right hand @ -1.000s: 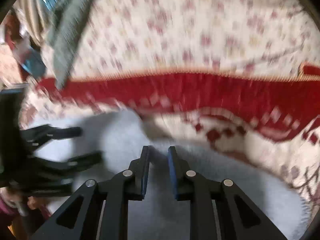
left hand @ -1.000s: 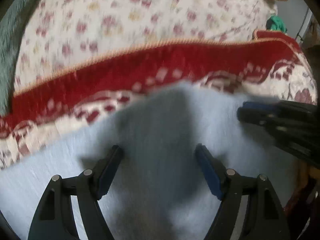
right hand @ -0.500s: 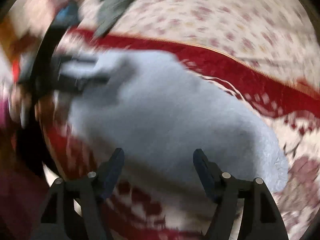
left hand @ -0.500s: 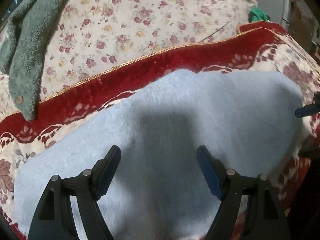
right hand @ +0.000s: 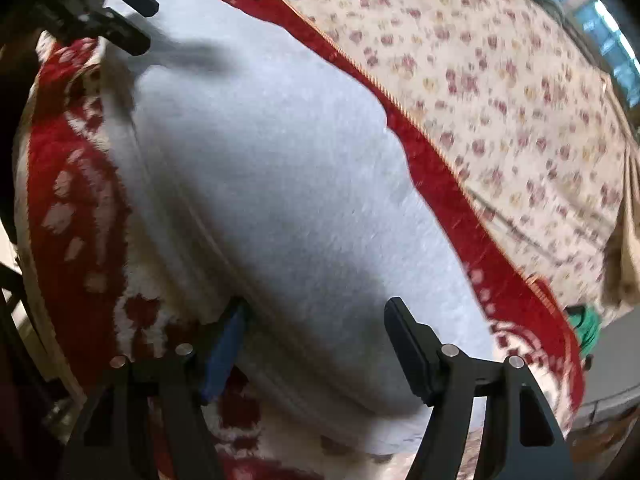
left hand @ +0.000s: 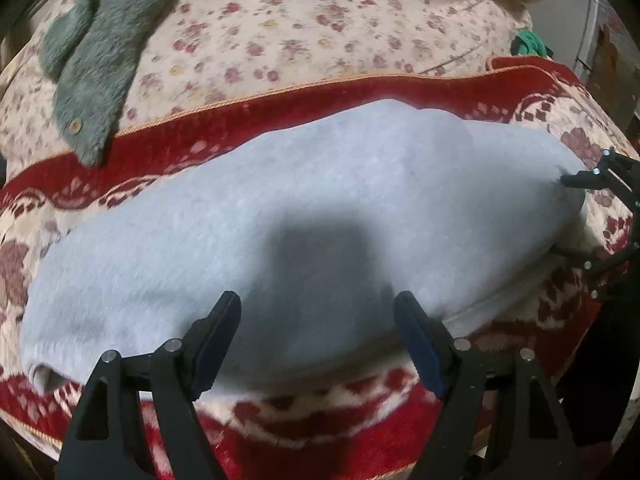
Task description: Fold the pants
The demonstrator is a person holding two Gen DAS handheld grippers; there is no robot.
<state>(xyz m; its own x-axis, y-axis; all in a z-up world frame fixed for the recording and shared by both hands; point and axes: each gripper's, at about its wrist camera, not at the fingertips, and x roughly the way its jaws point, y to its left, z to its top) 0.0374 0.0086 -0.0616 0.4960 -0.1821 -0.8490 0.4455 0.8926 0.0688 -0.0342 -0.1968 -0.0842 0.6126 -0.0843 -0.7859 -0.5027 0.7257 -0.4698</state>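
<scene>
Light grey-blue fleece pants lie as a long flat band across a red and cream patterned blanket. My left gripper is open above the near edge of the pants, holding nothing. My right gripper is open over one end of the pants, its left finger at the seamed near edge. The right gripper shows at the right edge of the left wrist view. The left gripper shows at the top left of the right wrist view.
A floral cream quilt lies behind the blanket. A grey-green fleece garment with a button hangs over it at the left. A green item sits at the far right. The blanket's front edge drops off close to the grippers.
My right gripper opened and let go of the pants, then swung to their end. Both grippers pulled back toward the near edge. The pants now lie flat.
</scene>
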